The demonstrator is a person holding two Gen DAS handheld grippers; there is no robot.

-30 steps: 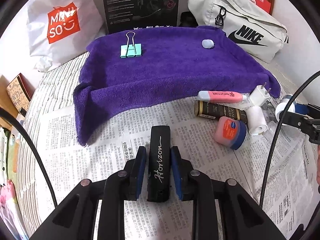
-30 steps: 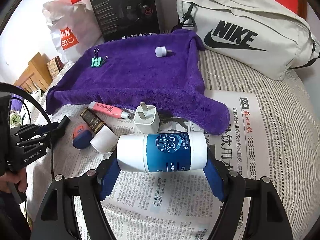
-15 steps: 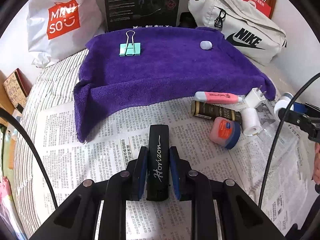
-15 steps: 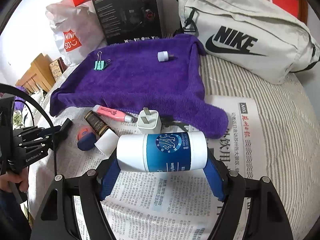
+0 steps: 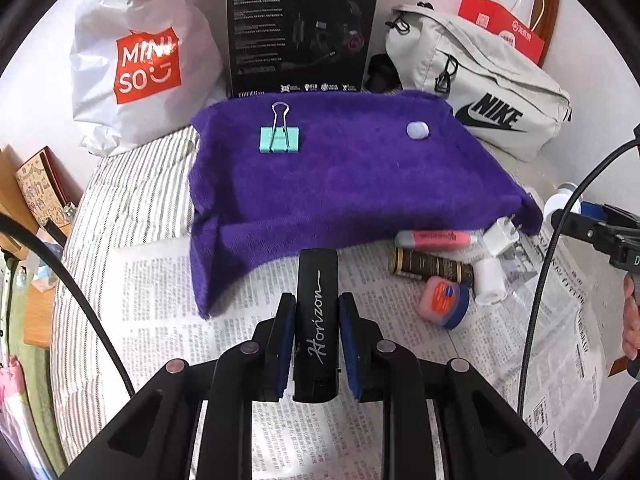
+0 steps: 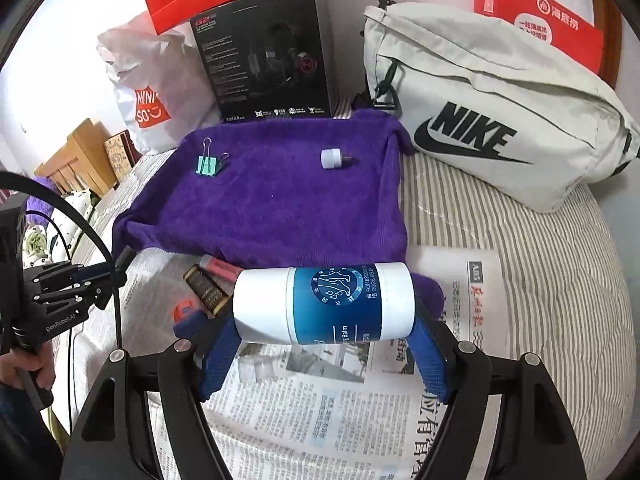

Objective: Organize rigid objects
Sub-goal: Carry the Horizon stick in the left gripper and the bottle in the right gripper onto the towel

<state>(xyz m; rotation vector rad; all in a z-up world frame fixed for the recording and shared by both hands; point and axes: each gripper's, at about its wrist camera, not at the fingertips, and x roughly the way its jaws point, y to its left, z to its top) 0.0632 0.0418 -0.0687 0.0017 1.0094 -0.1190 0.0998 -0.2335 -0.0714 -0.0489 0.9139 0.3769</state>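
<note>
The left gripper is pinching a slim black case marked "Horizon" lengthwise between its blue pads, jaws drawn close against its narrow sides, and the right gripper is clamping a white and blue balm jar crosswise, end to end, with its jaws standing wide around it. Both things are hanging clear above the newspaper, just short of the purple towel, where a mint binder clip and a small white adapter are already lying apart from each other. The step in hand looks like carrying the two pieces forward and setting them on the towel. Done well, that probably means keeping each grip firm while travelling, since the jar is round and could roll out if the pads are easing too soon, and lowering each piece onto bare towel well apart from the clip and the adapter. The jar is likely wanting to be laid so it cannot roll off the draped front edge. Left on the newspaper are a pink tube, a dark brown tube, a white wall plug and a small Vaseline jar, waiting their turn.
</note>
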